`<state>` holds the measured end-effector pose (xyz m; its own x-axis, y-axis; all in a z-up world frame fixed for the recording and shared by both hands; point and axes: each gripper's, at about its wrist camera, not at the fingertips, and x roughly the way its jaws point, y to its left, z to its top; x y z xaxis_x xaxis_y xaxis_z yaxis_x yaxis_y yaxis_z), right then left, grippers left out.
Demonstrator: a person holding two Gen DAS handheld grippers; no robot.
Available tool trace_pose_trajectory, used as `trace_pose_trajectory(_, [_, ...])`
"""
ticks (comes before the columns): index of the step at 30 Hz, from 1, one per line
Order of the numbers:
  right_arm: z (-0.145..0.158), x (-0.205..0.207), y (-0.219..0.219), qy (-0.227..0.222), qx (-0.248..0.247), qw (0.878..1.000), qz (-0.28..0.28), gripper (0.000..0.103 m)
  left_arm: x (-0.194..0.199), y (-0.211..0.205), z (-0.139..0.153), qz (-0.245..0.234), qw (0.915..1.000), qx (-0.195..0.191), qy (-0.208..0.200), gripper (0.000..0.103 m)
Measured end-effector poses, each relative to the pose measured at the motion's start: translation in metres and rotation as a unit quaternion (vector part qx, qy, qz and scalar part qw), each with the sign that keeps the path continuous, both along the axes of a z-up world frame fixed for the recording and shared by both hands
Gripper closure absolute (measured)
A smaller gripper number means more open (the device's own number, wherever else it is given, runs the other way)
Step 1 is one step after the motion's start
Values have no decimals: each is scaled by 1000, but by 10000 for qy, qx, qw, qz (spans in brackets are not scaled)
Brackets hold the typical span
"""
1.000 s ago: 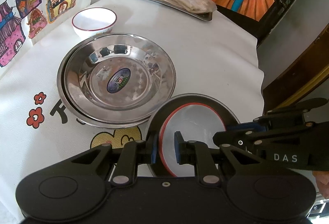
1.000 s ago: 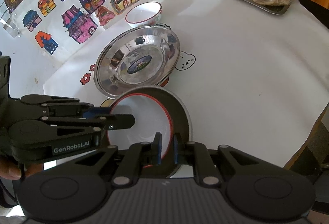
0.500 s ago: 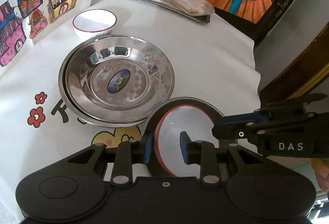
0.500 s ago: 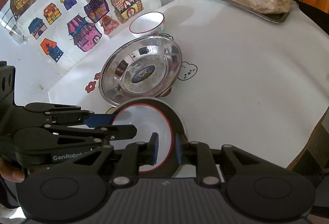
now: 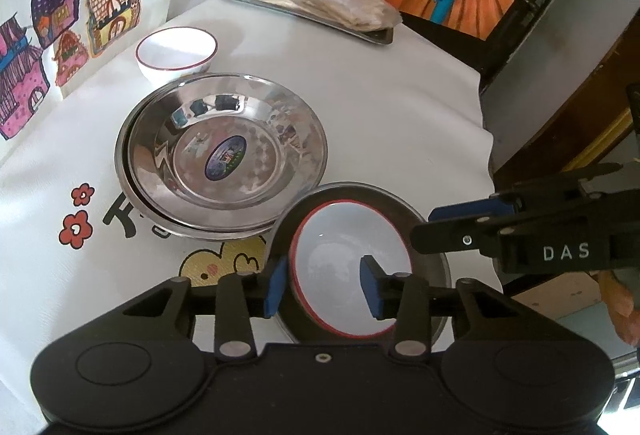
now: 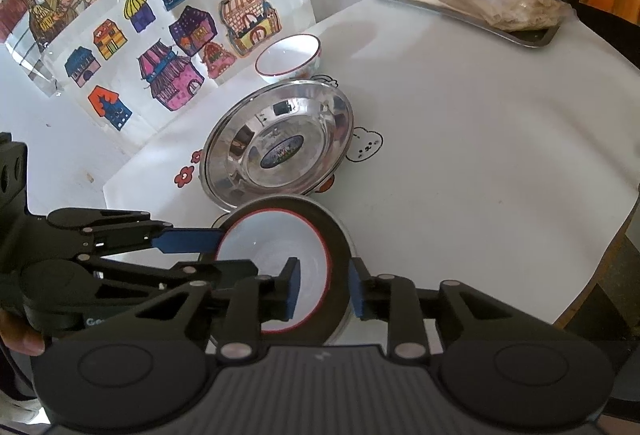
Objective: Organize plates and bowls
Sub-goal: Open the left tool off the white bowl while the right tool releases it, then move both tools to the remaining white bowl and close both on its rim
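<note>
A white bowl with a red rim (image 5: 344,255) (image 6: 272,255) sits nested inside a steel bowl (image 5: 360,194) (image 6: 338,235) on the white tablecloth. My left gripper (image 5: 324,289) straddles the nested bowls' left rim. Its jaws are opening and the blue pads stand clear of the rim. My right gripper (image 6: 325,289) straddles the right rim the same way, jaws opening, pads off the bowls. Beyond lie stacked steel plates (image 5: 224,155) (image 6: 280,151), with a small red-rimmed white bowl (image 5: 176,51) (image 6: 288,57) behind them.
A steel tray with bagged food (image 5: 312,7) (image 6: 468,11) lies at the far side of the table. The table edge (image 5: 484,123) (image 6: 624,219) drops off to the right. A sheet with coloured house drawings (image 6: 180,31) hangs at the left.
Both grippers were shut on the nested bowls' rims; their jaws have since spread apart and let go. The bowls stay in place beside the steel plates.
</note>
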<state>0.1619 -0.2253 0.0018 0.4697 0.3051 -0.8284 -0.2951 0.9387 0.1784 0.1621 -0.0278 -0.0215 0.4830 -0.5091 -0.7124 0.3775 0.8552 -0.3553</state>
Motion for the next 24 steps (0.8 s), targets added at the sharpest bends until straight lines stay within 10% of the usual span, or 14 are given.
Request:
trace_pose_trajectory(7, [6, -1, -5, -119, 160, 9998, -52, 52, -10, 9, 10, 15, 9996, -93, -273, 26])
trace_pose_trajectory(24, [38, 62, -13, -1000, 579, 9930, -227, 9, 57, 90, 18, 1779, 9816, -143, -674, 8])
